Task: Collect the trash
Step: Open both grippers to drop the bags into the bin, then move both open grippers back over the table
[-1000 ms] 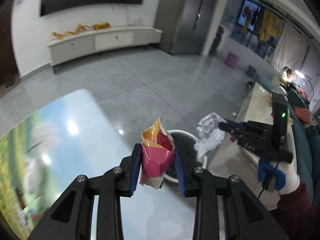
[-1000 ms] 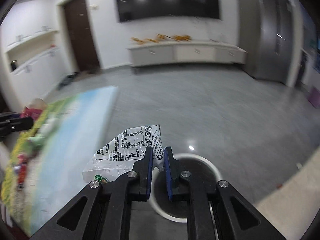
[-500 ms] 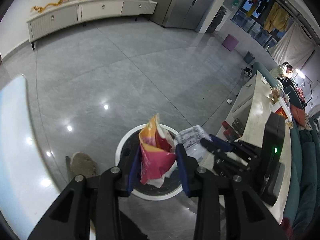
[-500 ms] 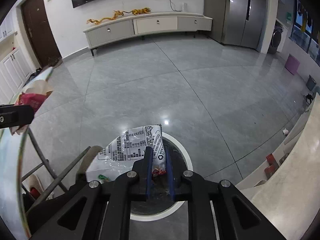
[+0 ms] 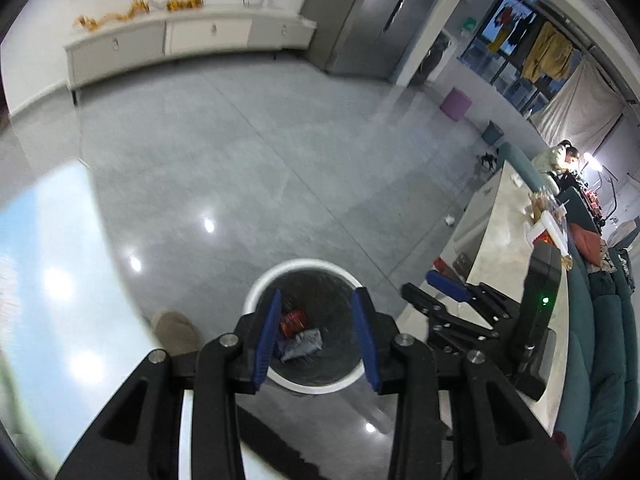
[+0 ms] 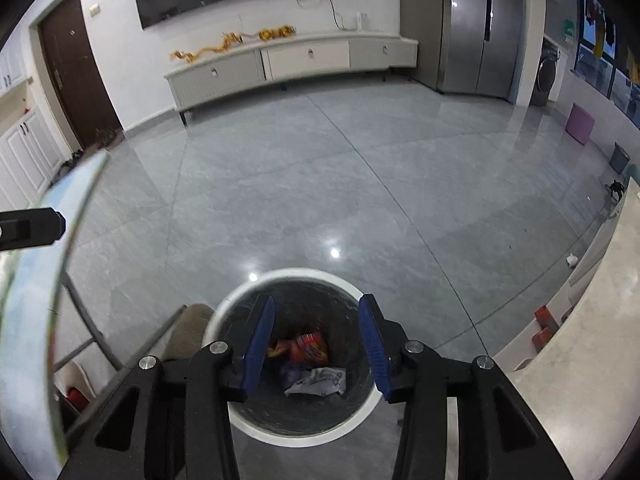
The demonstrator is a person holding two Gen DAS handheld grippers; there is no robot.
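A round white-rimmed trash bin (image 5: 304,268) with a dark liner stands on the grey floor; it also shows in the right wrist view (image 6: 296,276). Inside lie a red-orange snack wrapper (image 6: 306,346) and a crumpled white printed wrapper (image 6: 320,380); both also show in the left wrist view, the red one (image 5: 291,320) and the white one (image 5: 302,342). My left gripper (image 5: 316,336) is open and empty above the bin. My right gripper (image 6: 316,344) is open and empty above the bin; it also appears in the left wrist view (image 5: 436,292).
A table with a blue-green printed cloth (image 5: 44,280) lies at the left, its edge in the right wrist view (image 6: 68,216). A pale counter (image 5: 508,240) runs along the right. A beige slipper (image 5: 176,328) sits beside the bin. A low white cabinet (image 6: 288,64) lines the far wall.
Both grippers opened over the bin. The pink-orange wrapper left my left gripper and the white printed wrapper left my right gripper; both now lie inside the bin.
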